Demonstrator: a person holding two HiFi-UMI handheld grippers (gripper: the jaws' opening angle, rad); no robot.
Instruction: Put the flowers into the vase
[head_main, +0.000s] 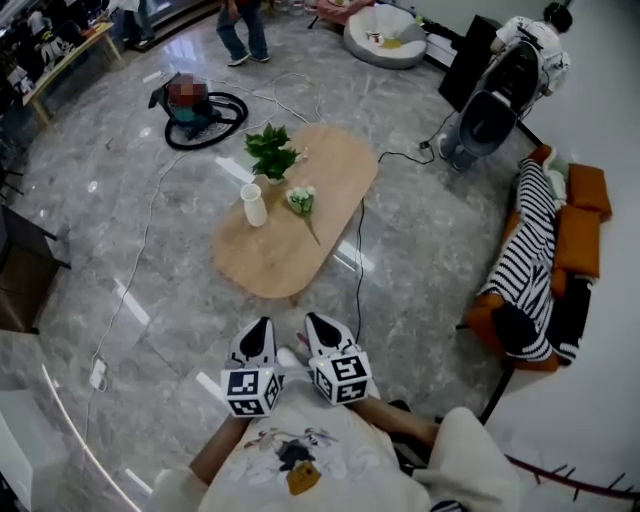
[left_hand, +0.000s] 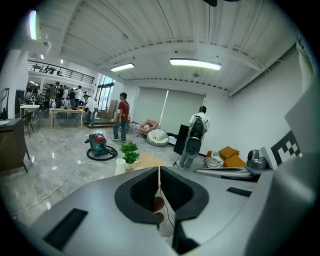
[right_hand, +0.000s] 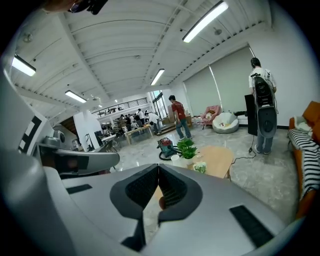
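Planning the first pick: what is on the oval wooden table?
A white vase, a leafy green potted plant and a white flower bunch lying beside the vase. The vase's inside does not show.

The vase (head_main: 254, 205), small, white and narrow-necked, stands upright on the table (head_main: 270, 265), well ahead of the left gripper (head_main: 262, 325) and slightly to its left. The flowers (head_main: 301, 200), a small pale bunch with green leaves, lie flat just beside the vase on its right, well ahead of the right gripper (head_main: 318, 322); their thin stem trails back towards that gripper.
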